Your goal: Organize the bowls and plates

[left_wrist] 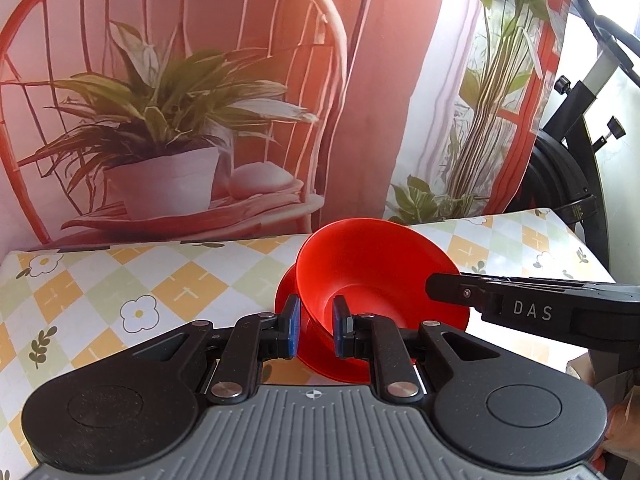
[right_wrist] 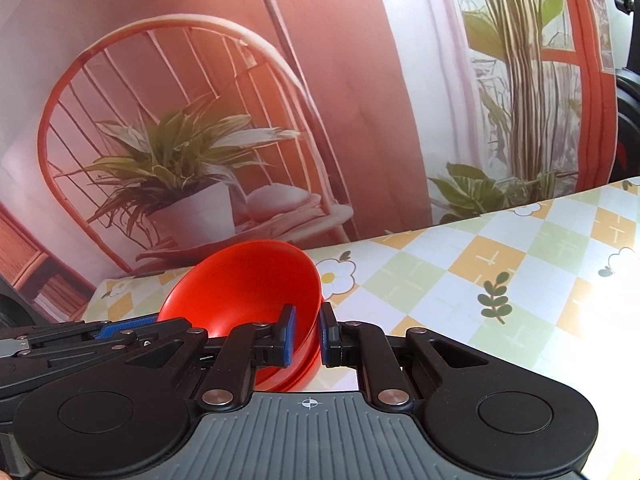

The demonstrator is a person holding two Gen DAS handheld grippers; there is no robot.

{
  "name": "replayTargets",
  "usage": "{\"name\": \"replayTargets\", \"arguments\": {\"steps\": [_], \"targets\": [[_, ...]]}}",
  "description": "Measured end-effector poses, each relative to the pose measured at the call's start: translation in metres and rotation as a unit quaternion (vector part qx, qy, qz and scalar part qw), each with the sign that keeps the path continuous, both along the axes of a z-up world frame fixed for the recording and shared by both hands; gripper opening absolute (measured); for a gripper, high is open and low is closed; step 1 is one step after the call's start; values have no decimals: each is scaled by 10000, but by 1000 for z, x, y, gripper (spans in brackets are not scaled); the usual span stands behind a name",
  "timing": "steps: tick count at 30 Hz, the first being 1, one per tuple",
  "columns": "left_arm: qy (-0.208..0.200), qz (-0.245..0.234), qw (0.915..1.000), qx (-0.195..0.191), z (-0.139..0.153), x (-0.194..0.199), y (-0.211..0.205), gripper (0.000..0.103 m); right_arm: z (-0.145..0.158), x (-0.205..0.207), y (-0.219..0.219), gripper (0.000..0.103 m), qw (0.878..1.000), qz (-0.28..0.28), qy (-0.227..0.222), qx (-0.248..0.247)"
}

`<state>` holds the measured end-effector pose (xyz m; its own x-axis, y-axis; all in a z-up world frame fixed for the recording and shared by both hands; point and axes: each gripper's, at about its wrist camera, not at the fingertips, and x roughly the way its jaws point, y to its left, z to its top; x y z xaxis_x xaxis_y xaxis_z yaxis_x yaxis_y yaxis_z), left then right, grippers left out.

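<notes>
A red bowl [left_wrist: 372, 264] hangs tilted over the checked table, its opening turned toward the left wrist camera. My left gripper [left_wrist: 316, 330] is shut on its near wall, one blue pad inside and one outside. A red plate [left_wrist: 286, 294] lies right under the bowl, showing to the left and below it. My right gripper [left_wrist: 432, 286] reaches in from the right to the bowl's rim. In the right wrist view, the right gripper [right_wrist: 308, 336] is shut on the rim of the bowl [right_wrist: 248, 280]. The left gripper [right_wrist: 176, 325] meets the bowl from the left.
The table [left_wrist: 180, 280] wears a yellow, green and white checked cloth [right_wrist: 500, 264] with flowers. Close behind stands a printed backdrop [left_wrist: 200, 120] of an orange chair and potted plant. A black exercise bike [left_wrist: 576, 184] stands off the table's far right corner.
</notes>
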<state>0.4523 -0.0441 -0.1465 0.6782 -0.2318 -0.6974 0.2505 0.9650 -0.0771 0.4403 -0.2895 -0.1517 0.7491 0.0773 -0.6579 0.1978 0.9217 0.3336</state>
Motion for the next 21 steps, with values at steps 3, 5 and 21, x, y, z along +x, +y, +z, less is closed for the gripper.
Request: {"name": "replayTargets", "arguments": {"steps": [3, 5, 21], "targets": [[-20, -16, 10000, 87, -2, 0, -2, 18, -3, 1, 0, 12, 10000, 14, 27, 2], [-25, -36, 9999, 125, -3, 1, -2, 18, -4, 2, 1, 12, 10000, 19, 40, -6], [133, -151, 9998, 73, -11, 11, 4, 18, -13, 9, 1, 12, 9999, 35, 142, 31]]}}
